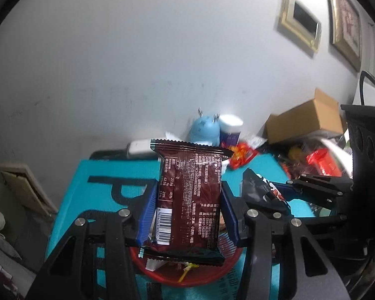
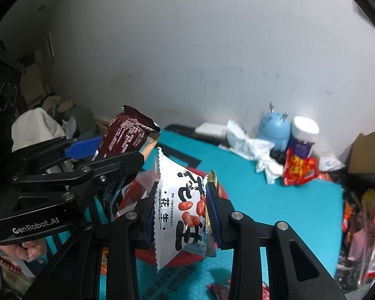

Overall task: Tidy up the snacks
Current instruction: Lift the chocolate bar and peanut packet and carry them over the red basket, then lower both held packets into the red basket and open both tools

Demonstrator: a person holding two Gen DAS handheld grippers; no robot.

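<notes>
My left gripper (image 1: 187,200) is shut on a dark brown snack packet (image 1: 190,197) and holds it upright above a red bowl (image 1: 187,276) on the teal mat (image 1: 100,170). The brown packet also shows in the right wrist view (image 2: 127,135), with the left gripper (image 2: 105,152) at the left. My right gripper (image 2: 180,212) is shut on a white peanut packet (image 2: 180,215) with red nuts printed on it, held above the red bowl (image 2: 147,187). In the left wrist view the right gripper (image 1: 275,192) reaches in from the right with its packet (image 1: 257,187).
A blue toy (image 2: 275,130), a white-capped jar (image 2: 303,135), crumpled white wrappers (image 2: 250,147) and a red-orange snack bag (image 2: 300,170) sit at the mat's far edge. A cardboard box (image 1: 305,122) and more red packets (image 1: 322,160) lie at the right.
</notes>
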